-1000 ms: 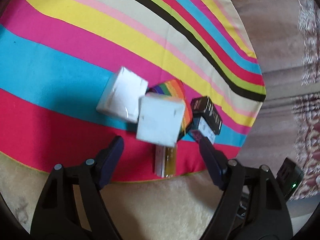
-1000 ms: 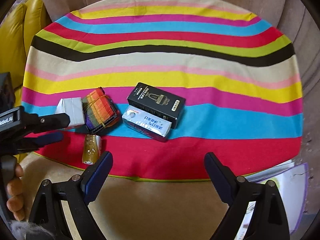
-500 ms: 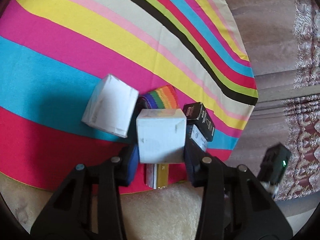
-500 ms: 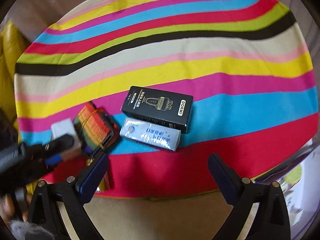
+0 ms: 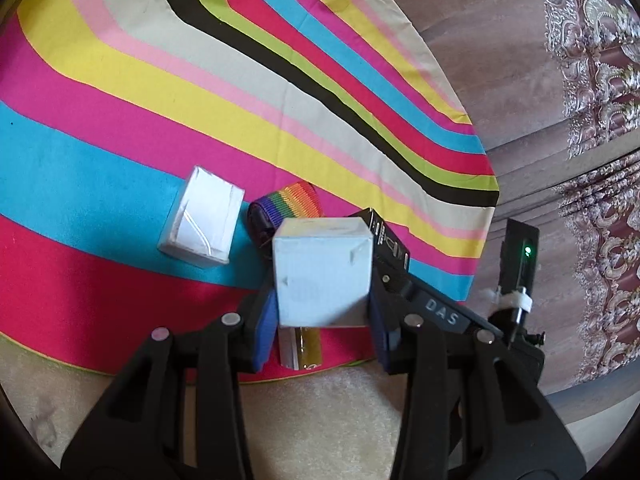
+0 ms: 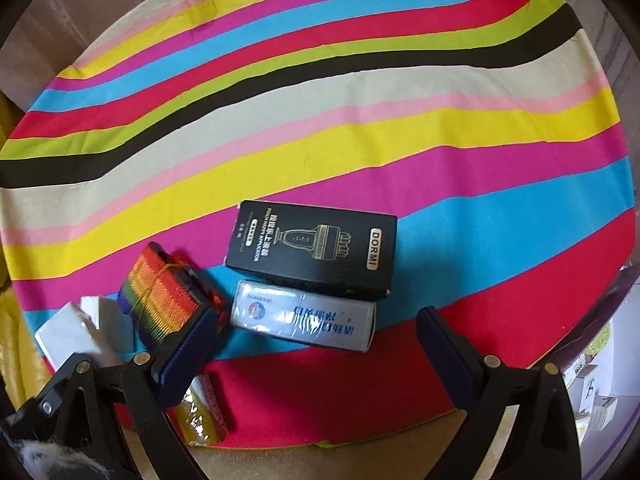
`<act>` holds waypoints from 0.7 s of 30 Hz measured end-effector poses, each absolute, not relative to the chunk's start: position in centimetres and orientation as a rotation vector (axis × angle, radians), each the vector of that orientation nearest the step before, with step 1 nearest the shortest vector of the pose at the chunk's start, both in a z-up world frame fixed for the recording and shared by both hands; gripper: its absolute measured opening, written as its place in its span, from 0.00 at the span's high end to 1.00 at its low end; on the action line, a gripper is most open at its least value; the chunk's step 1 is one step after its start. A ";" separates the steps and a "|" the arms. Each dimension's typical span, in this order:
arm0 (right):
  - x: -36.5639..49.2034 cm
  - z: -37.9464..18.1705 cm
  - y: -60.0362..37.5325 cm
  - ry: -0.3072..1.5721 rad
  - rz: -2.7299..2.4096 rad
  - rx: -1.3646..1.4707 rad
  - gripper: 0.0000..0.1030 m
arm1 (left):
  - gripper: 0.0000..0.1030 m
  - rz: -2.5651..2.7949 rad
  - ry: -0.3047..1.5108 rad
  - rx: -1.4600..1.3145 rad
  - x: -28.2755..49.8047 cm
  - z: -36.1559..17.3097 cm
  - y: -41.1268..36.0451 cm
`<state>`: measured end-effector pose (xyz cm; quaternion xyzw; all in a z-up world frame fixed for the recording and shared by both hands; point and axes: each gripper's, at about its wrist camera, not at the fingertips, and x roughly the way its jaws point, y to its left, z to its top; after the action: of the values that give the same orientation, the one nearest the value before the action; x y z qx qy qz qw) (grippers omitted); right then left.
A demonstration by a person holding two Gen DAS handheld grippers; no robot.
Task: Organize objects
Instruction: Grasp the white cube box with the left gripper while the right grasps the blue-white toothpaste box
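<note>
My left gripper (image 5: 324,320) is shut on a white cube box (image 5: 322,276), its blue pads pressed on both sides. A second white box (image 5: 202,218) lies on the striped cloth (image 5: 120,92) to its left. Behind the cube lie a rainbow strap roll (image 5: 286,208) and a black box (image 5: 390,240). A yellow packet (image 5: 302,350) shows underneath. My right gripper (image 6: 316,344) is open and points down over a white-and-blue box (image 6: 304,316), which lies just beyond its fingertips. The black box (image 6: 316,248) sits behind it and the rainbow strap roll (image 6: 168,296) by the left finger (image 6: 188,340).
The round table's near edge (image 6: 320,446) runs just below the objects, with beige carpet (image 5: 320,400) under it. Brown patterned curtains (image 5: 580,160) hang at the right. White boxes (image 6: 80,328) sit at the left edge, papers (image 6: 592,376) at the lower right.
My left gripper's jaws closed on the white cube box and raised it a little. My right gripper rolled and sank closer to the black and white-and-blue boxes.
</note>
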<state>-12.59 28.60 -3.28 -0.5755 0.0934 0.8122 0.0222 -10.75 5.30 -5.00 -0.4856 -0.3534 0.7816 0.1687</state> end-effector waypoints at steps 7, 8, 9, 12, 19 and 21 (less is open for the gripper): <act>-12.5 -4.5 28.2 0.269 2.496 -1.829 0.26 | 0.57 2.265 -0.950 -1.360 -10.5 -4.5 5.6; -12.4 -4.4 28.2 0.265 2.500 -1.824 0.26 | 0.57 2.272 -0.941 -1.359 -10.5 -4.5 5.7; -12.2 -4.3 28.2 0.260 2.506 -1.818 0.26 | 0.57 2.274 -0.936 -1.359 -10.4 -4.5 5.8; -11.2 -3.7 28.2 0.247 2.531 -1.792 0.26 | 0.57 2.297 -0.913 -1.351 -10.1 -4.1 6.0; -8.4 -1.1 29.6 0.183 2.624 -1.661 0.26 | 0.57 2.343 -0.813 -1.335 -9.3 -3.0 7.5; -8.5 -0.2 29.1 0.160 2.644 -1.620 0.26 | 0.57 2.352 -0.783 -1.332 -9.0 -2.7 8.0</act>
<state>-8.53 29.15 -0.19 -0.5216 0.0514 0.8514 0.0185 -9.03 7.98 -2.73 -0.4671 -0.2744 0.8246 0.1630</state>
